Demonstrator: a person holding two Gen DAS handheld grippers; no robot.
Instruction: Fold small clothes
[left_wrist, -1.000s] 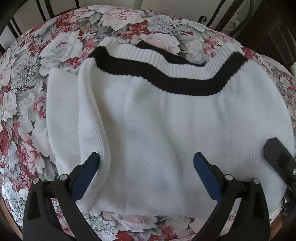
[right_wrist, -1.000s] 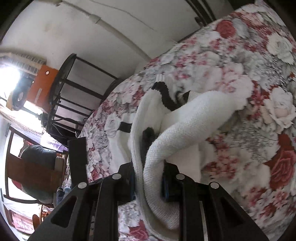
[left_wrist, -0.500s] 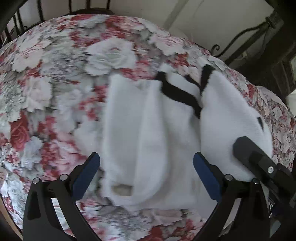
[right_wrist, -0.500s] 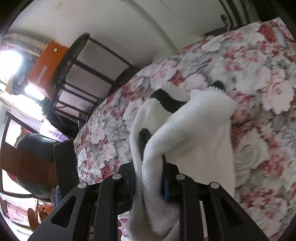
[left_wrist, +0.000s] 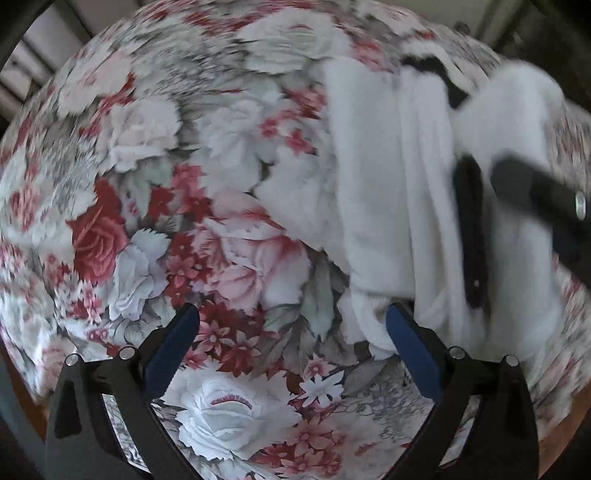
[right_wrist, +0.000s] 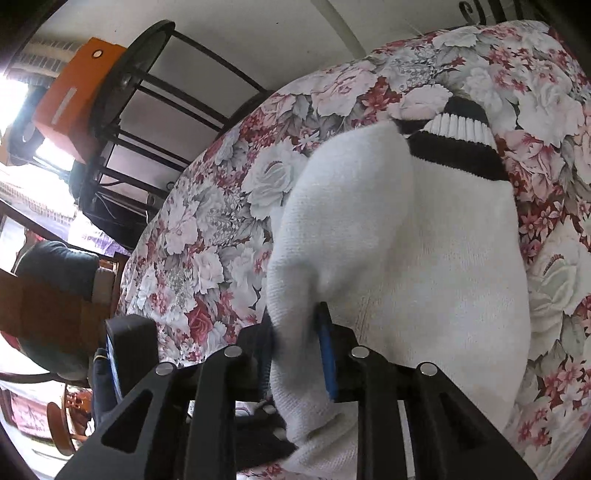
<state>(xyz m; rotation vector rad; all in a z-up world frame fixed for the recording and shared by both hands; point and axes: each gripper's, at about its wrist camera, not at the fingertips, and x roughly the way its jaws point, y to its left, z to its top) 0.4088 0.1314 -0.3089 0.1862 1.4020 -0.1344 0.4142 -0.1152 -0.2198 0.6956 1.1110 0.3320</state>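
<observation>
a: where's the sweater (right_wrist: 424, 258) at?

b: lying on the flowered tablecloth (left_wrist: 155, 177), white knit, black stripe (right_wrist: 458, 151) below a ribbed white band at the far end. one side is lifted and doubled over the rest, so it sits as a narrow bundle toward the right of the table in the left tong's view.

a: and the right tongs (right_wrist: 295, 354)?

b: pinched narrow on a thick fold of the sweater's near edge, blue pads (right_wrist: 327, 354) pressing the knit from both sides, cloth bulging out above and below them. they angle down over the table.

a: the left tongs (left_wrist: 291, 343)?

b: spread wide, pointing straight down, nothing between them but tablecloth. the right-hand pad (left_wrist: 410, 350) is just beside the sweater's near corner; i can't tell if it touches. that view is blurred.

a: anything else around?

b: a black metal rack (right_wrist: 147, 103) by the wall with an orange box (right_wrist: 70, 99) next to it, and someone's dark sleeve at the left edge.
</observation>
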